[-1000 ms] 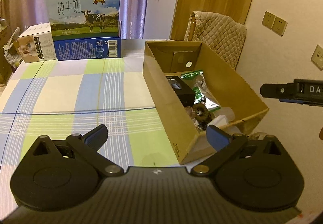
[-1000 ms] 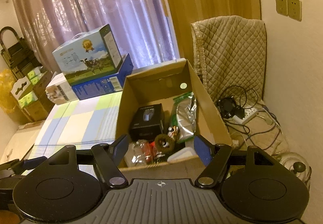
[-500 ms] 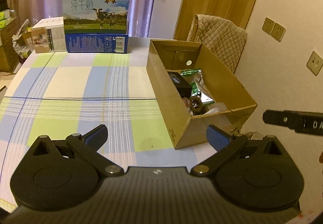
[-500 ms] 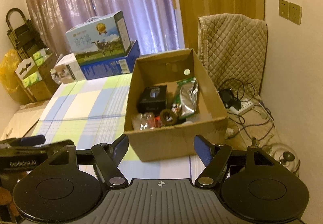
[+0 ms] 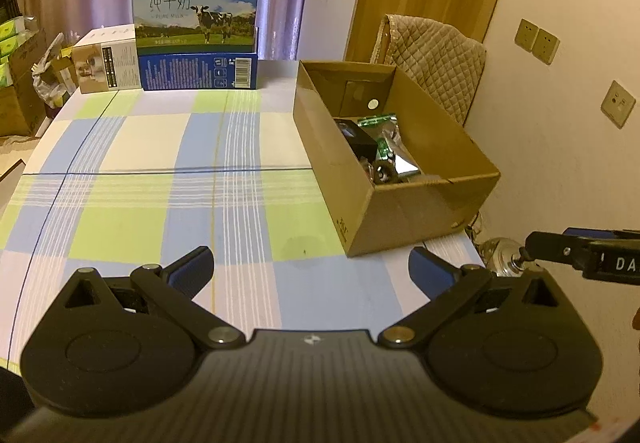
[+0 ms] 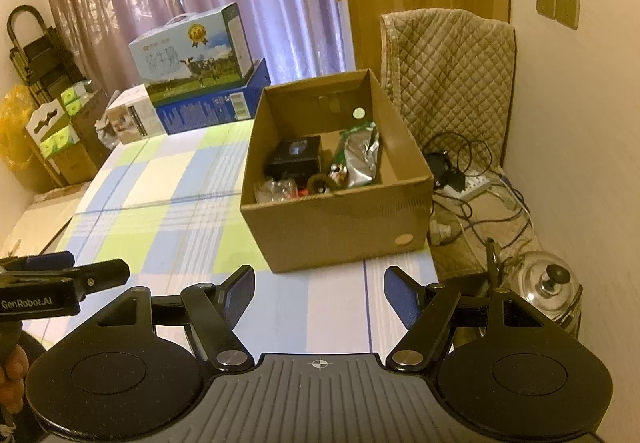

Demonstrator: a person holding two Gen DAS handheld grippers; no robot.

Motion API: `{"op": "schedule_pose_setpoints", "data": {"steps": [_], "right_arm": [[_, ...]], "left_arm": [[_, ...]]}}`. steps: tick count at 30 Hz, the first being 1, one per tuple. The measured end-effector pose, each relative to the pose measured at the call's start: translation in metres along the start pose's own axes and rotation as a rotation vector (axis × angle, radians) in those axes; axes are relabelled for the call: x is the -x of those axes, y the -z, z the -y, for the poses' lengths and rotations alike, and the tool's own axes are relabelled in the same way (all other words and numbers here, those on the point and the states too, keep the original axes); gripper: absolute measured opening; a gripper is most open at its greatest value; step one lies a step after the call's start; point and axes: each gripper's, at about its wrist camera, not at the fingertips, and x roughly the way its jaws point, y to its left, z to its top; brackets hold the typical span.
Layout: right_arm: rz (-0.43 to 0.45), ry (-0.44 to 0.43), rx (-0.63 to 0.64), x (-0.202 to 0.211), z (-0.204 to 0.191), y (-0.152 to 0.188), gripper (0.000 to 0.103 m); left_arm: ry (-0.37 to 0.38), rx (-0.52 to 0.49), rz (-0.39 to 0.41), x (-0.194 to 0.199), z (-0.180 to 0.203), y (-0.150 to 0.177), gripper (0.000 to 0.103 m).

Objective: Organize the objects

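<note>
Left gripper (image 5: 311,267) low over the checked bench (image 5: 160,171), fingers (image 5: 192,270) spread wide, nothing between them. Right gripper (image 6: 319,291) likewise above the near bench edge, fingers (image 6: 239,291) spread and empty. Cardboard box (image 6: 340,219) open-topped at the bench's right edge, well ahead of both grippers. Inside it: a small black box (image 6: 296,159), a silver foil pouch (image 6: 362,157) with green top, a clear crinkled wrapper (image 6: 276,190), a brown round item (image 6: 318,185). Milk carton (image 5: 196,9) stacked on a blue box (image 5: 198,72) at the far end of the bench, with a white carton (image 5: 108,63) just beside.
</note>
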Motion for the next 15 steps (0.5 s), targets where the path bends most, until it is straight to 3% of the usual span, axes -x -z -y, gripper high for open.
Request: {"op": "schedule_pose_setpoints", "data": {"steps": [15], "right_arm": [[-0.031, 0.003, -0.007, 0.006, 0.001, 0.021, 0.069]], "left_arm": [[0.002, -0.016, -0.048, 0.001, 0.012, 0.019, 0.102]]}}
